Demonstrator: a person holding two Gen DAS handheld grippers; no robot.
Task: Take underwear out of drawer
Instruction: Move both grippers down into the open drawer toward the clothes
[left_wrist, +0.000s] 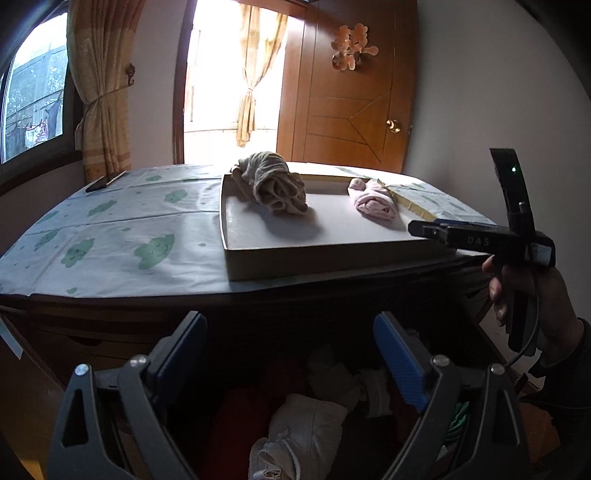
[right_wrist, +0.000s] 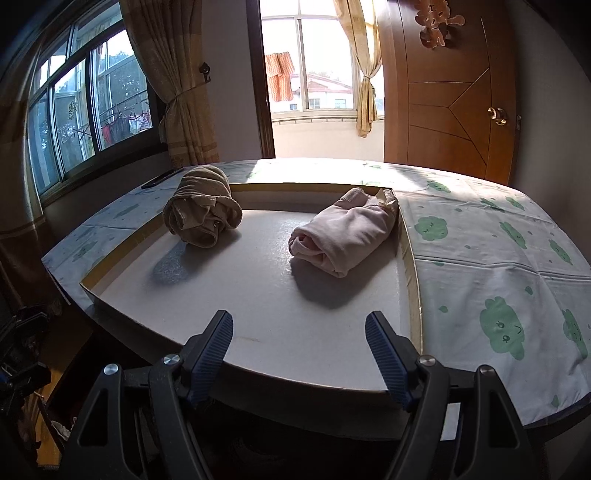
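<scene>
Hovering spread and empty, the left gripper (left_wrist: 288, 365) tilts down over the open drawer (left_wrist: 332, 424). Further off, the right gripper (right_wrist: 299, 354), also spread, faces two rolled underwear (right_wrist: 345, 230) in the tray (right_wrist: 412, 266).

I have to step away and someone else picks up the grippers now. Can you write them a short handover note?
Left gripper: jaws open, empty, over the open drawer.
Right gripper: jaws open, empty, at the near edge of the shallow box on the table.
Done: beige roll and pink roll lie in the box, apart.
Left: more rolled garments in the drawer, a white roll nearest the left jaws. Probably take that next.
</scene>
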